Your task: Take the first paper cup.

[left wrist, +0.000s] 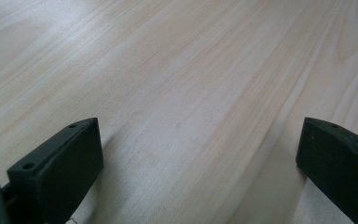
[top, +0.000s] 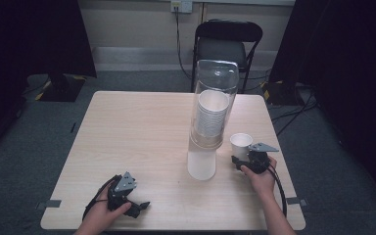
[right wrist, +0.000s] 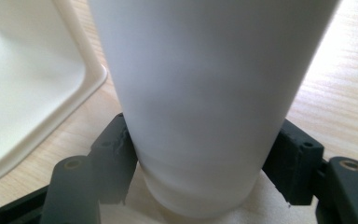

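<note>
The single paper cup (top: pixel 241 144) stands upright on the worktop (top: pixel 142 142) at right of centre in the high view, just right of the cup dispenser (top: pixel 210 117). The right gripper (right wrist: pixel 200 158) has its jaws pressed on the cup's lower wall, low probably to steady the light cup. The left gripper (top: pixel 127 193) rests at lower left, jaws wide and empty, seemingly kept clear.
</note>
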`<act>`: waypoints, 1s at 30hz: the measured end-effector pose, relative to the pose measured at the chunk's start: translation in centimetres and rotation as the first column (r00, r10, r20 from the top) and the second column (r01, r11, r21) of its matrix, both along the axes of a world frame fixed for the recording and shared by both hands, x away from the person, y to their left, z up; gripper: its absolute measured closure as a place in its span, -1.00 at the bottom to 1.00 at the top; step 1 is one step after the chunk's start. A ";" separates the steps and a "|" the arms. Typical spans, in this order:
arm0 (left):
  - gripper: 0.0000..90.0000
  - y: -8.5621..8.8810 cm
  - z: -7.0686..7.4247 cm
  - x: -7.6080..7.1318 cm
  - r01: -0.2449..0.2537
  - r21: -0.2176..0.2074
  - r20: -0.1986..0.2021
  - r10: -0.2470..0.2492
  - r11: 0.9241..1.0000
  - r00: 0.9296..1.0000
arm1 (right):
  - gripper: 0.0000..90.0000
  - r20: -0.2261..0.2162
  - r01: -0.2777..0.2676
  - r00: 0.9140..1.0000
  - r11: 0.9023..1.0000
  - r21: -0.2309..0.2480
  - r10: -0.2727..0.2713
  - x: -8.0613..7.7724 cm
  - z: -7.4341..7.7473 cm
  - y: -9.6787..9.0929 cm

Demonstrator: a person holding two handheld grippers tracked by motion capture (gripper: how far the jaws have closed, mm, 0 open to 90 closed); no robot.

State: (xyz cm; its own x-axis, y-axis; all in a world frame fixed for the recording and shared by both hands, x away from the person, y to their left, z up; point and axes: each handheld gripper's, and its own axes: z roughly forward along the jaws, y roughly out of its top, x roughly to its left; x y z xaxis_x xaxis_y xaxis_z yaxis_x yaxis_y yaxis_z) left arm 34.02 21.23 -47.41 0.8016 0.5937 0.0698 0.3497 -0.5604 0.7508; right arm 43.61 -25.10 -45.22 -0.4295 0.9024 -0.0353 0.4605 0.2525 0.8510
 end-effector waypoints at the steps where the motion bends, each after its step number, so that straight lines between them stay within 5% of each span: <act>1: -1.00 0.0 0.0 0.0 0.000 -0.001 -0.001 0.000 1.000 1.000 | -0.27 0.001 0.004 1.000 1.000 -0.006 -0.004 0.0 0.0 0.0; 16: -1.00 0.0 0.0 0.0 0.000 0.001 0.001 0.000 1.000 1.000 | -0.45 -0.007 0.018 1.000 0.999 -0.030 -0.018 -0.1 -0.1 0.0; 21: -1.00 0.0 0.0 0.0 0.001 0.002 0.002 -0.001 1.000 1.000 | -0.50 0.001 0.050 0.999 0.996 -0.078 -0.050 -0.6 0.1 0.1; 25: -1.00 0.0 0.0 0.0 0.001 0.002 0.002 -0.001 1.000 1.000 | -0.51 0.017 0.070 0.997 0.997 -0.021 -0.070 -1.4 0.0 -0.7; 30: -1.00 0.0 0.0 0.0 0.001 0.003 0.002 -0.001 1.000 1.000 | -0.60 0.016 0.067 0.998 0.998 -0.005 -0.067 -2.1 0.4 -1.4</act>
